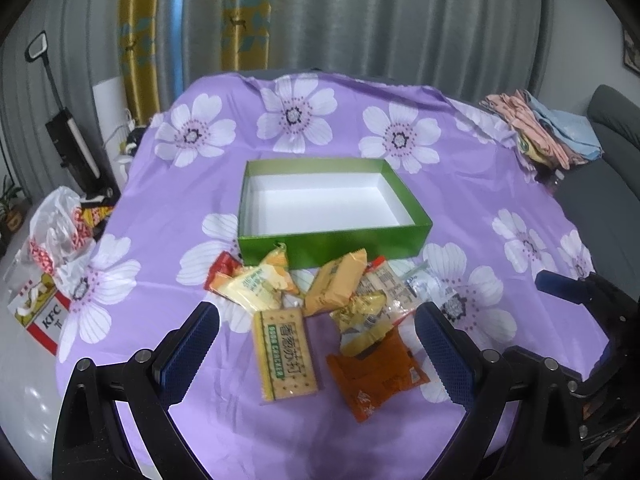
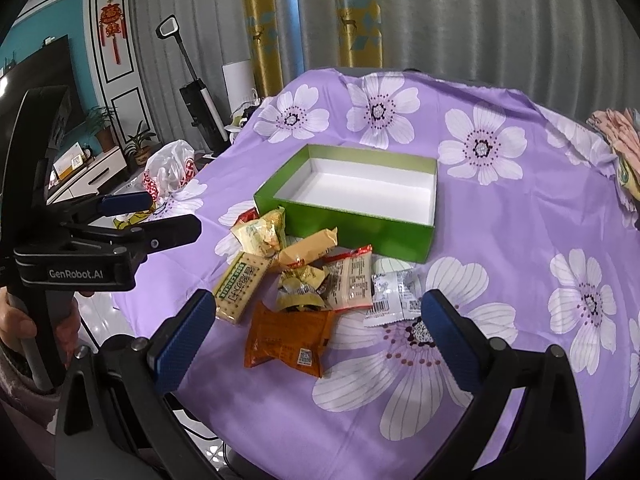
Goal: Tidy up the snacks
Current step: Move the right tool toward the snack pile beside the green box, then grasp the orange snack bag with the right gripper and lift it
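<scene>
An empty green box (image 1: 332, 240) with a white inside stands open mid-table; it also shows in the right wrist view (image 2: 360, 226). Several snack packets lie in a heap in front of it: a soda cracker pack (image 1: 285, 354) (image 2: 240, 286), an orange packet (image 1: 376, 376) (image 2: 288, 338), yellow packets (image 1: 260, 282) (image 2: 262, 232) and a silver packet (image 2: 394, 296). My left gripper (image 1: 318, 354) is open and empty, hovering over the heap. My right gripper (image 2: 316, 338) is open and empty above the orange packet.
The table (image 1: 360, 440) wears a purple flowered cloth. Folded cloths (image 1: 544, 132) lie at its far right edge. A KFC box (image 1: 40, 316) and a plastic bag (image 1: 60, 232) sit off its left side. The left gripper's body (image 2: 100, 240) shows at left in the right wrist view.
</scene>
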